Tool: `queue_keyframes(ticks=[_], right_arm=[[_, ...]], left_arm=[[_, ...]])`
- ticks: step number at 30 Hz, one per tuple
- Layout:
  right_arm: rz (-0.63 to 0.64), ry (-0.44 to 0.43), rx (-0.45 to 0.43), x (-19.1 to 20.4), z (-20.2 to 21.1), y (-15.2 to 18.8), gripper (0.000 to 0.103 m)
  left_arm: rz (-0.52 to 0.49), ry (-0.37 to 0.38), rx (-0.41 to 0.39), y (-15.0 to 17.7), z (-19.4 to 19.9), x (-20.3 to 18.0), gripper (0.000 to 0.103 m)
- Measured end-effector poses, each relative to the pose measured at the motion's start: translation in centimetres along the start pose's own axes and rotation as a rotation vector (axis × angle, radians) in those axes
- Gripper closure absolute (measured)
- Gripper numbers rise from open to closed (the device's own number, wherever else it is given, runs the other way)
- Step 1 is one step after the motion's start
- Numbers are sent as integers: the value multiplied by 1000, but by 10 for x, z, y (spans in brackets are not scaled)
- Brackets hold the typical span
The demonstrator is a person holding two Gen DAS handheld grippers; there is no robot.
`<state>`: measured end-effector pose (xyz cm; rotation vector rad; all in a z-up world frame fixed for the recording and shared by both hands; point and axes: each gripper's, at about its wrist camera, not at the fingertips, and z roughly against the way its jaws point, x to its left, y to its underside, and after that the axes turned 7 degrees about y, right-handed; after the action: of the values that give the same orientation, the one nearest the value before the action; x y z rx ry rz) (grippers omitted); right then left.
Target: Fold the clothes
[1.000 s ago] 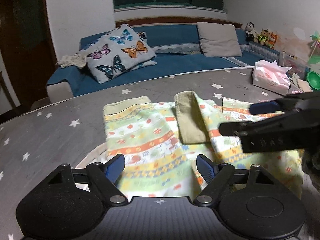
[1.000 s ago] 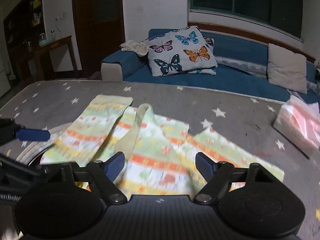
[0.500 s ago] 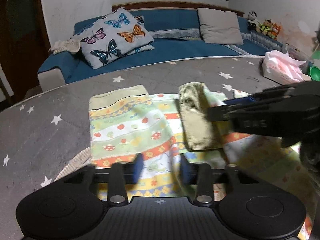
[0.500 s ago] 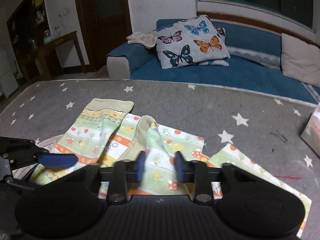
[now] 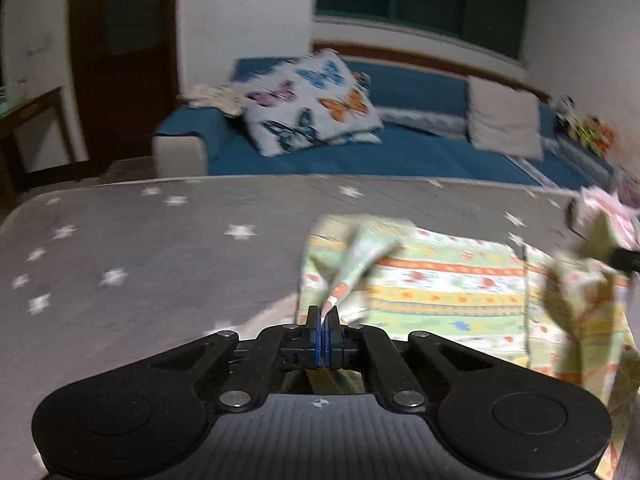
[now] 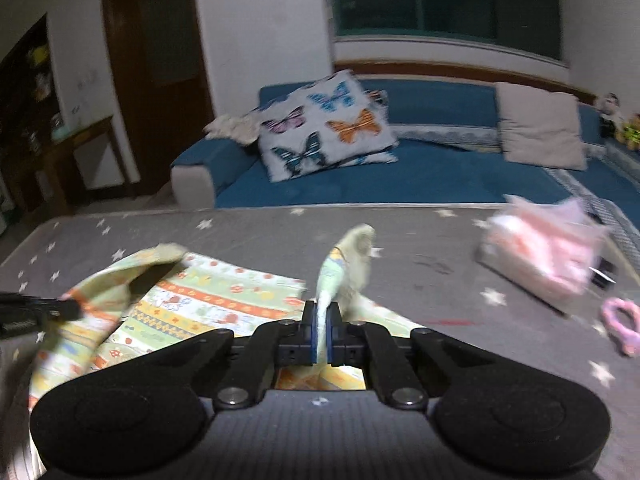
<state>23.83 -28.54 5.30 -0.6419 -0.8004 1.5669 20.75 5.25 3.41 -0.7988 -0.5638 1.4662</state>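
A child's garment (image 5: 440, 292) with green, yellow and orange striped print lies on the grey star-patterned table (image 5: 160, 248). My left gripper (image 5: 322, 322) is shut on a pinched fold of it, lifted off the table. My right gripper (image 6: 321, 326) is shut on another fold, near a pale green cuff (image 6: 356, 248) that stands up in front of it. The garment also shows in the right wrist view (image 6: 216, 300). The left gripper's tip shows at the left edge of that view (image 6: 36, 312). Both views are blurred by motion.
A pink tissue pack (image 6: 548, 248) and a pink ring toy (image 6: 620, 320) lie on the table's right side. Beyond the table is a blue sofa (image 5: 360, 152) with a butterfly pillow (image 5: 308, 116) and a beige cushion (image 5: 504, 120).
Both grippers have shut on folds of the garment and lifted them. The left one has swung left, the right one right, pulling the cloth apart.
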Motion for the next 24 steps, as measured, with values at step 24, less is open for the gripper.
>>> queue_keyframes(ticks=[24], right_arm=[[-279, 218, 53, -134, 141, 140, 100]], left_arm=[[178, -154, 48, 142, 175, 53, 102]])
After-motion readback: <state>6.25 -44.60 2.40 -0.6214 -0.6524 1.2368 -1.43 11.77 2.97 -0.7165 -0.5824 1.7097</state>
